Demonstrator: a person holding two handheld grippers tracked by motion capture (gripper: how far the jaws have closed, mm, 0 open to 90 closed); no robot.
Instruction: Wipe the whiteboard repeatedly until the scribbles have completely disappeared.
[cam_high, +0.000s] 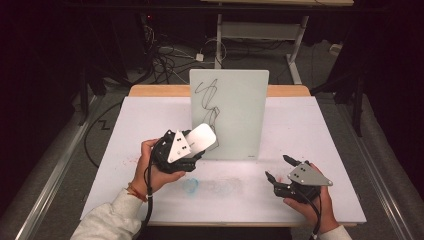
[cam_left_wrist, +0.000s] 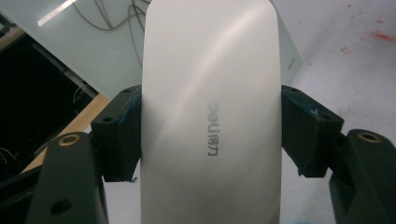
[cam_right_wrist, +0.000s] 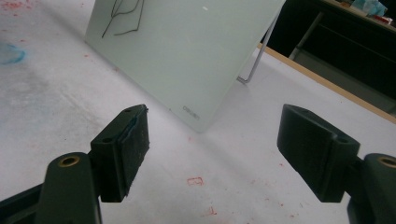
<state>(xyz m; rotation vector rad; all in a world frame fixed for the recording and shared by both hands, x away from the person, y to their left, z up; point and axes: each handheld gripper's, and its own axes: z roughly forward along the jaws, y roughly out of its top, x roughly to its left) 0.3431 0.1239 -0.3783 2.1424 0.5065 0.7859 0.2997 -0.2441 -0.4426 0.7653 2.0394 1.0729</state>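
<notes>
A small glass whiteboard (cam_high: 235, 112) stands upright on a wire stand at the table's middle, with black scribbles (cam_high: 209, 102) down its left side. My left gripper (cam_high: 192, 147) is shut on a white eraser (cam_high: 201, 137), whose far end is held up close to the lower left of the board, near the scribbles. In the left gripper view the eraser (cam_left_wrist: 210, 112) sits clamped between both jaws, printed logo facing the camera. My right gripper (cam_high: 278, 167) rests low at the front right, open, holding nothing. In the right gripper view the board (cam_right_wrist: 182, 51) stands ahead beyond the gripper (cam_right_wrist: 212, 154).
The white table cover (cam_high: 310, 145) carries a blue smudge (cam_high: 190, 185) near the front middle and faint red marks (cam_right_wrist: 195, 181). The wooden table edge (cam_high: 287, 90) runs behind the board. Cables and desk legs lie on the floor beyond.
</notes>
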